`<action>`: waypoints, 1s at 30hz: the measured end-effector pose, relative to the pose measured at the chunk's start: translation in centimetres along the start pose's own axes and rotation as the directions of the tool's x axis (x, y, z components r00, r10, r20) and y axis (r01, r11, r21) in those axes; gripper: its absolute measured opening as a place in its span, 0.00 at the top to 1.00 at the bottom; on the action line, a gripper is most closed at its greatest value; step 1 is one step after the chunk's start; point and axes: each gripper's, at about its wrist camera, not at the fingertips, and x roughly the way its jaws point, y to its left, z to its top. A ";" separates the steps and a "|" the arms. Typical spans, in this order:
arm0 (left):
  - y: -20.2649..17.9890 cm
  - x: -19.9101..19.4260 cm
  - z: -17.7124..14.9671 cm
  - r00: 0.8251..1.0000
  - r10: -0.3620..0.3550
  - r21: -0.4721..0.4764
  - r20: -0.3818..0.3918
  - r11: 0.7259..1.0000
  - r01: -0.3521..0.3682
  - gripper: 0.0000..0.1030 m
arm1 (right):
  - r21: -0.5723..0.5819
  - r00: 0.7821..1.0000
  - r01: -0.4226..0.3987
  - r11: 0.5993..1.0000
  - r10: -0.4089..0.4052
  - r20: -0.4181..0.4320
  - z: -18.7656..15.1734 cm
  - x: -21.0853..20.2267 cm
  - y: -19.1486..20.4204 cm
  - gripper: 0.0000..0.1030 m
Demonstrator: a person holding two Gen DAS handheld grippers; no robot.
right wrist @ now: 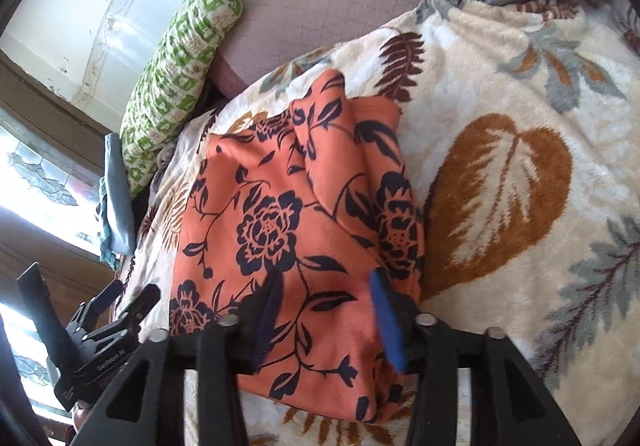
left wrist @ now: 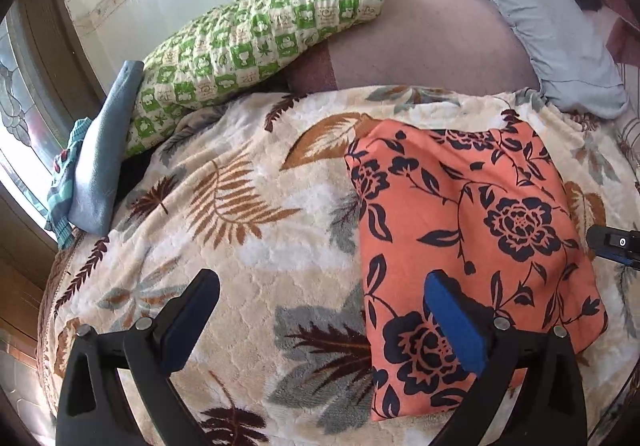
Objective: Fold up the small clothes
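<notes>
Left gripper point(left wrist: 320, 282): jaws spread wide, nothing between them. Left pad over bare blanket point(left wrist: 248, 206); right pad point(left wrist: 456, 318) over the near-left part of the cloth point(left wrist: 472, 206). Contact with the fabric cannot be judged from the left wrist view.

Right gripper point(right wrist: 326, 274): jaws parted about halfway, fingertips over the near part of the cloth point(right wrist: 296, 214). No fabric pinched; pads not pressing on anything. Whether the tips touch the surface cannot be told.

Cloth: orange with dark flower print, folded into a rough rectangle, lying flat on the blanket point(right wrist: 500, 186), right of centre in the left wrist view. Far edge bunched into a few soft ridges. Near edge partly hidden behind the gripper bodies in both views.

Beyond the blanket: green-checked pillow point(left wrist: 256, 42) against the wall, grey pillow point(left wrist: 552, 30) at far right, cut off by the frame. Blue garment point(left wrist: 104, 150) at the left edge by the window, partly hidden.

Tip of the right gripper at the right edge of the left wrist view, cut off. Left gripper body point(right wrist: 92, 346) at lower left of the right wrist view, dark and hard to make out.
</notes>
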 end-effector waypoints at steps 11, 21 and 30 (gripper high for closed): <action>-0.2 -3.3 1.5 0.994 0.037 0.026 0.105 0.999 -0.040 0.00 | 0.023 0.999 0.005 1.000 -0.006 0.035 0.8 -1.5 -0.8 0.38; -0.4 -1.8 1.1 0.997 0.022 0.026 0.069 0.999 -0.024 0.00 | 0.049 1.000 0.014 0.999 -0.015 0.013 0.8 -0.7 -1.8 0.35; -0.4 0.9 0.8 1.000 -0.022 0.013 -0.002 1.000 0.022 0.00 | 0.070 0.999 0.024 0.997 -0.022 -0.025 0.9 0.7 -2.6 0.35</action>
